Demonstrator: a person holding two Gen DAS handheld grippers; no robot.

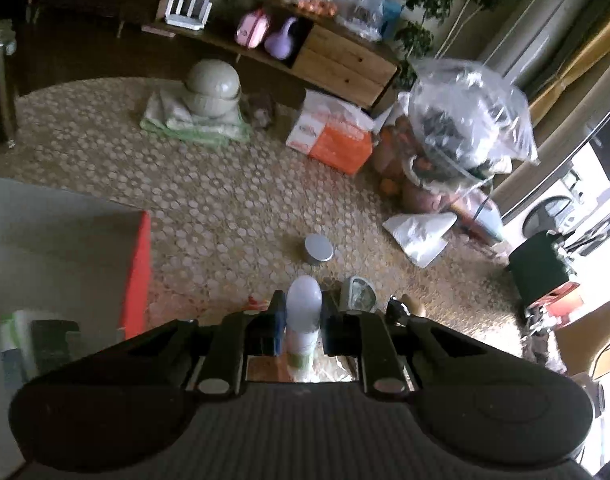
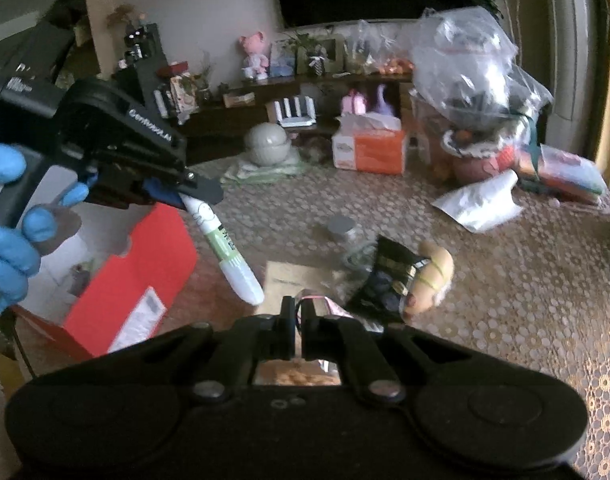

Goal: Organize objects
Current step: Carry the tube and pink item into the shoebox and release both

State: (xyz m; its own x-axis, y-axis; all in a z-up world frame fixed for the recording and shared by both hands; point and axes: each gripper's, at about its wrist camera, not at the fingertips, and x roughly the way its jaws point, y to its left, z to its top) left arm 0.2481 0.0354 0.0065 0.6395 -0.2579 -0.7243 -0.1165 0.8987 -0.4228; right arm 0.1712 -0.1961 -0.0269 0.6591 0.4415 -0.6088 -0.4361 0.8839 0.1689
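1. Left claw (image 2: 173,194) is clamped on a white-and-green tube (image 2: 225,252), gripped at one end, its long axis slanting down and away towards the counter.
2. Just below and left of the tube gapes the red box (image 2: 137,280), its likely destination.
3. Right claw (image 2: 299,314), jaws together on a thin shiny wrapper (image 2: 329,305), hovers farther from the box.
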